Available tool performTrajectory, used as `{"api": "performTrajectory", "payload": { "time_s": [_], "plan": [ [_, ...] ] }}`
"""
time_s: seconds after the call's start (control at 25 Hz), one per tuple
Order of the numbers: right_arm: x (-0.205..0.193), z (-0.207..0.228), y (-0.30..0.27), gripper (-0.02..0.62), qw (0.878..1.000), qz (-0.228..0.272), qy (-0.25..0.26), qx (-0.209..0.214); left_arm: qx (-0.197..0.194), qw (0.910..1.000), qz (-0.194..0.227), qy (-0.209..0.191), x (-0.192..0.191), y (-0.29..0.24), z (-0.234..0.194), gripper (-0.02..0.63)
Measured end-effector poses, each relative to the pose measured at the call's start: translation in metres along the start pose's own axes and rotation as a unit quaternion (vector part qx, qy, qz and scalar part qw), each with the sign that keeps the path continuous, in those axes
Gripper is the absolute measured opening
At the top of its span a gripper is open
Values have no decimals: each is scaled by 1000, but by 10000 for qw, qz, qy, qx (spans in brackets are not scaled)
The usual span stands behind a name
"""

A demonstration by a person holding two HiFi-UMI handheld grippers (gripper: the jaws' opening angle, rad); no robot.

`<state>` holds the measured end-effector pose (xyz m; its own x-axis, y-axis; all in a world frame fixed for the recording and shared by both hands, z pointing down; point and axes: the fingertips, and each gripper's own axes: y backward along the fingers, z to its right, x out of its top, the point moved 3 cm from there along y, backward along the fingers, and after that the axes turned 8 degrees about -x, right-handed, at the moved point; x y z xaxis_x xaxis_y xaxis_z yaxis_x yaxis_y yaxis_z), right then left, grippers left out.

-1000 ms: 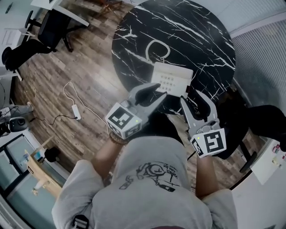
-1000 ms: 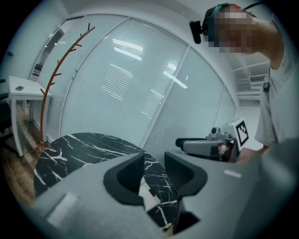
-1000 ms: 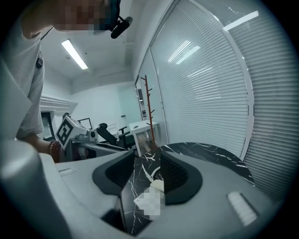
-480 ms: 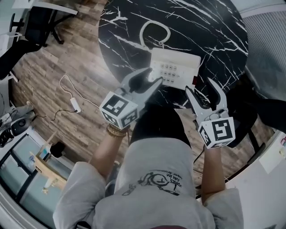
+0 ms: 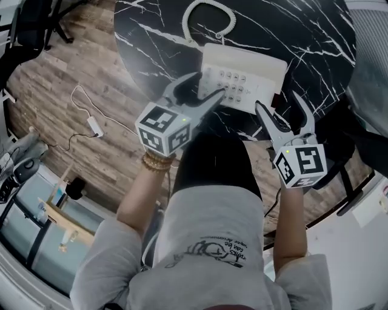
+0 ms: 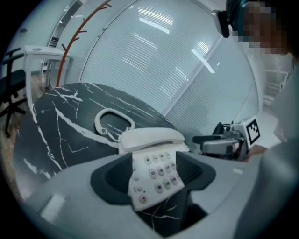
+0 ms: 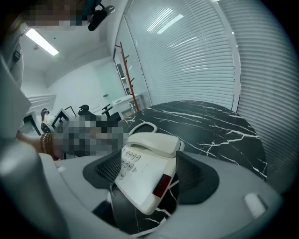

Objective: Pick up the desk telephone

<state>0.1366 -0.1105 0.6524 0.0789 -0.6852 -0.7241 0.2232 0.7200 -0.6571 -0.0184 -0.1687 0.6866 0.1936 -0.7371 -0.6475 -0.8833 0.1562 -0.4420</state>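
The white plastic desk telephone (image 5: 245, 72) sits near the closest edge of the round black marble table with white veins (image 5: 151, 42). Its handset (image 6: 152, 137) rests in the cradle and its white coiled cord (image 5: 209, 15) loops out behind it on the tabletop. To my eye this is the approach, and it will go best if each tool settles squarely on its own side of the base, low on the body rather than on the sloping keypad (image 6: 158, 172). Both should then squeeze evenly and rise together, or the handset may slide off and the cord may drag. The left gripper (image 5: 209, 86) has just been opening its jaws and they stand wide. The phone's near left corner shows between its dark pads, which do not look to press on it. The right gripper (image 5: 277, 109) has likewise just been spreading and gapes wide at the near right corner, by the small red panel (image 7: 159, 184). It holds nothing, and the telephone is not yet lifted.
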Motion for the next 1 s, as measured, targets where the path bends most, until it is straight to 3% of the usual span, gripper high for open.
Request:
{"api": "performTrajectory", "payload": {
  "time_s": [0.48, 1.0],
  "plan": [
    [-44, 11, -37, 379, 9986, -361, -381, -31, 202, 9988, -328, 304, -33, -21, -33, 334],
    [-58, 12, -49, 353, 9979, -228, -567, 210, 375, 9980, -482, 137, -39, -29, -34, 336]
  ]
}}
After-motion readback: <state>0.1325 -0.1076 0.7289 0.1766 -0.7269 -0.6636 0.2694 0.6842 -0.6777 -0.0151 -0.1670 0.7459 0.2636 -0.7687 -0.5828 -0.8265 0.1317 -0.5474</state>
